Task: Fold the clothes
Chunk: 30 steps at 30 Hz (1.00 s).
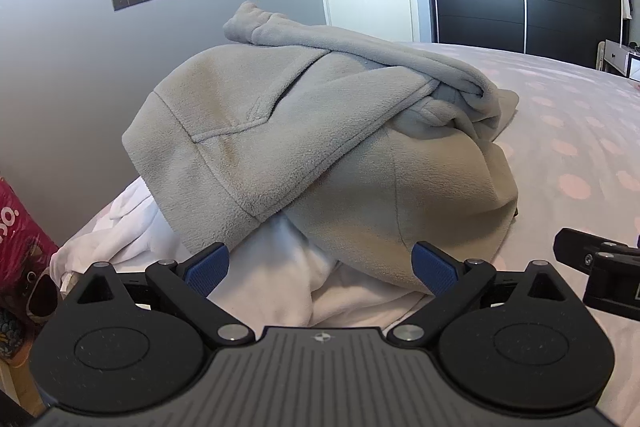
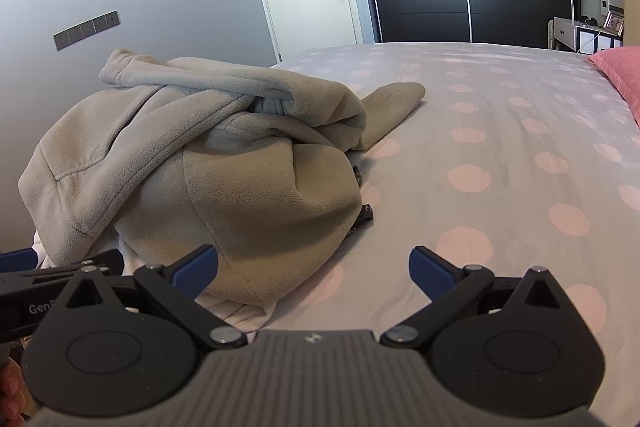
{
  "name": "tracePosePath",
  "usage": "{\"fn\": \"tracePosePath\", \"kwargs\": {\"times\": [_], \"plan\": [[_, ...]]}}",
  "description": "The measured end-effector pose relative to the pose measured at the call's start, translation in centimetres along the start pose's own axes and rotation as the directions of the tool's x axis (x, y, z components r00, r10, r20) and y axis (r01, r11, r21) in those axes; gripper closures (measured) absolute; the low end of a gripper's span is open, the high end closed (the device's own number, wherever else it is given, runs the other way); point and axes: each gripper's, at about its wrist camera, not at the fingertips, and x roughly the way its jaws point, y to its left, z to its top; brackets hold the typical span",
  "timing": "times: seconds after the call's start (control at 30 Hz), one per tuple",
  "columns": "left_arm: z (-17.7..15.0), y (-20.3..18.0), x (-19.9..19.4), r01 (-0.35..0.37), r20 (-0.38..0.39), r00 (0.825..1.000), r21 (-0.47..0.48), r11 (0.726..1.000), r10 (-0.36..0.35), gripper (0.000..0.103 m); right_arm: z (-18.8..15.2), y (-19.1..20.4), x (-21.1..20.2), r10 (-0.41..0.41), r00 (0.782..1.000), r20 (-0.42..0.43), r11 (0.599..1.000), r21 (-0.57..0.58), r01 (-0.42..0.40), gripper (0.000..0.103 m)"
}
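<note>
1. Fleece [image 1: 304, 131]: grey garment, heaped in the centre of the left wrist view and at centre left of the right wrist view [image 2: 192, 163]. It is bunched, not flat; one sleeve [image 1: 360, 51] is draped across the top, and another part trails off to the right of the heap onto the bed [image 2: 500, 147].
2. White cloth [image 1: 280, 279]: crumpled under and in front of the fleece, lower centre of the left view. What garment it is cannot be told.
3. Left gripper [image 1: 320, 267]: fingers apart, nothing between them, low at the near edge of the heap.
4. Right gripper [image 2: 314, 267]: fingers apart, empty, over the dotted sheet just right of the heap.
5. Progress, judged: no garment lies folded in either view. The fleece shows no flat panels or squared edges, so both pieces need folding. No finished stack is visible anywhere on the bed.
6. Likely need: spreading the fleece flat, since the crossed sleeve would tangle a fold.
</note>
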Motion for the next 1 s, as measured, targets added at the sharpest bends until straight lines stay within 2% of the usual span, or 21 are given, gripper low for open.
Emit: {"fn": "tracePosePath", "kwargs": {"times": [0.33, 0.7, 1.0], "plan": [[0.0, -0.6, 0.0, 0.004, -0.018, 1.000, -0.040, 0.999, -0.005, 0.005, -0.3, 1.0, 0.2, -0.020, 1.000, 0.021, 0.999, -0.040, 0.021, 0.001], [-0.1, -0.3, -0.3, 0.073, 0.007, 0.997, -0.067, 0.995, -0.073, 0.008, -0.1, -0.2, -0.1, 0.001, 1.000, 0.002, 0.999, 0.037, -0.001, 0.001], [0.0, 0.0, -0.4, 0.055, -0.001, 0.998, -0.086, 0.995, -0.055, 0.008, -0.1, 0.2, -0.4, 0.018, 1.000, 0.017, 1.000, 0.020, -0.019, 0.001]]}}
